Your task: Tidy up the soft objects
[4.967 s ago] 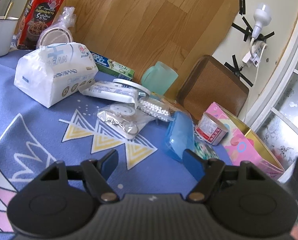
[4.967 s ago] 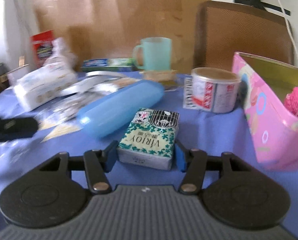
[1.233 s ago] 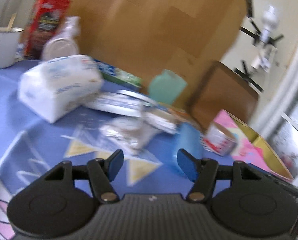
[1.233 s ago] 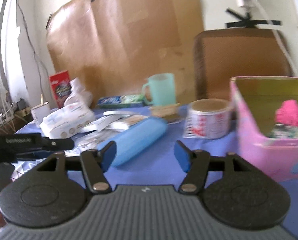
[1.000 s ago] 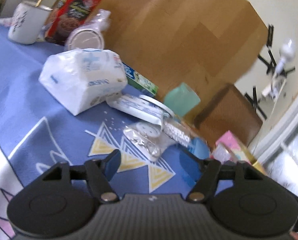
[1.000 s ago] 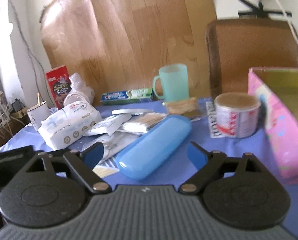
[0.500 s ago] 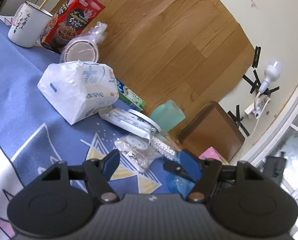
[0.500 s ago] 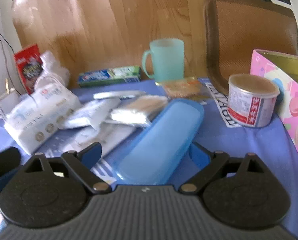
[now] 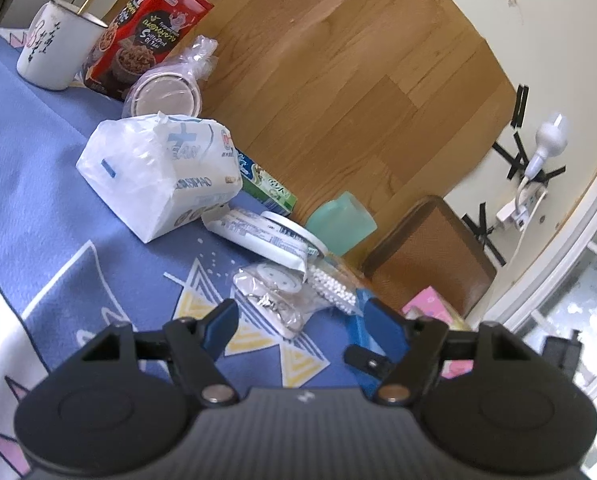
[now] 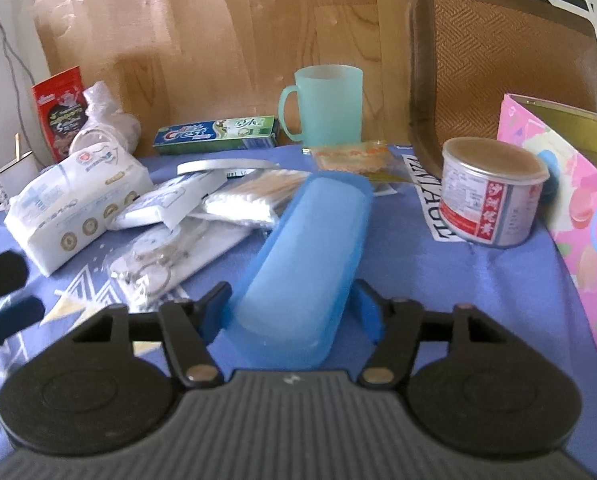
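Glossy plastic case (image 10: 310, 256), matt cloth (image 10: 478, 280), seemingly metal-sided tin (image 10: 494, 192)

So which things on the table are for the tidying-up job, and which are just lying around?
For the job:
- right gripper, open around the blue case
- left gripper, open, empty
- pink box
- tissue pack
- cotton swabs

Just lying about:
- green mug
- toothpaste box
- tin can
- red snack box
- white cup

Both grippers, left (image 9: 302, 326) & right (image 10: 294, 306): black ribbed bodies, blue finger pads, silver pivot screws (small white logo).
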Demonstrator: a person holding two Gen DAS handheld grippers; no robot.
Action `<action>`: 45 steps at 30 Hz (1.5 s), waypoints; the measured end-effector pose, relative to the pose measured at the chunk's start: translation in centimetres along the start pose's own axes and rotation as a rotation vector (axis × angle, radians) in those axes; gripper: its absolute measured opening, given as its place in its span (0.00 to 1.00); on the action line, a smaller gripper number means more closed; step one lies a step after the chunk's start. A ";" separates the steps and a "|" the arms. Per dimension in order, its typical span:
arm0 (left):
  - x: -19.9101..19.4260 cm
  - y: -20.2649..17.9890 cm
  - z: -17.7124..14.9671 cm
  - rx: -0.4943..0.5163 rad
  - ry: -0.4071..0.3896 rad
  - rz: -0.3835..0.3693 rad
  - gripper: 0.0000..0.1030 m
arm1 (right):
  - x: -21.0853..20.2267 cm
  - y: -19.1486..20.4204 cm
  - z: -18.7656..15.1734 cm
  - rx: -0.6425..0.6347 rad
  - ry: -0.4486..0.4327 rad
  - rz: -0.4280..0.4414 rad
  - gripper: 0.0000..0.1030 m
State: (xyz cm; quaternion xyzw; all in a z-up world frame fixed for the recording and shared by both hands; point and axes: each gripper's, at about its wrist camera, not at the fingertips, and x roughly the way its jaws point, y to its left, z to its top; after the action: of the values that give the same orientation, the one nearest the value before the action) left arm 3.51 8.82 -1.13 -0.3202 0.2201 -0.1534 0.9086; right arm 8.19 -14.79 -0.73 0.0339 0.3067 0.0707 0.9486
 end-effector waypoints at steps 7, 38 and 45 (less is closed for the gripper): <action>1.1 -1.2 -0.3 0.086 0.060 0.050 0.69 | -3.3 -0.9 -2.2 -0.057 -0.003 0.068 0.59; 3.3 -3.2 -1.0 0.219 0.188 0.085 0.80 | -7.7 -1.5 -6.2 -0.170 -0.039 0.297 0.60; 3.3 -3.2 -1.0 0.220 0.189 0.084 0.80 | -7.7 -1.7 -6.1 -0.167 -0.038 0.303 0.60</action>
State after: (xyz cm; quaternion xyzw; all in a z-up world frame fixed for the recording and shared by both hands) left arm 5.38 4.50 -0.70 -0.1933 0.2999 -0.1678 0.9190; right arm -1.41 -17.49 -1.39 0.0025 0.2732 0.2376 0.9322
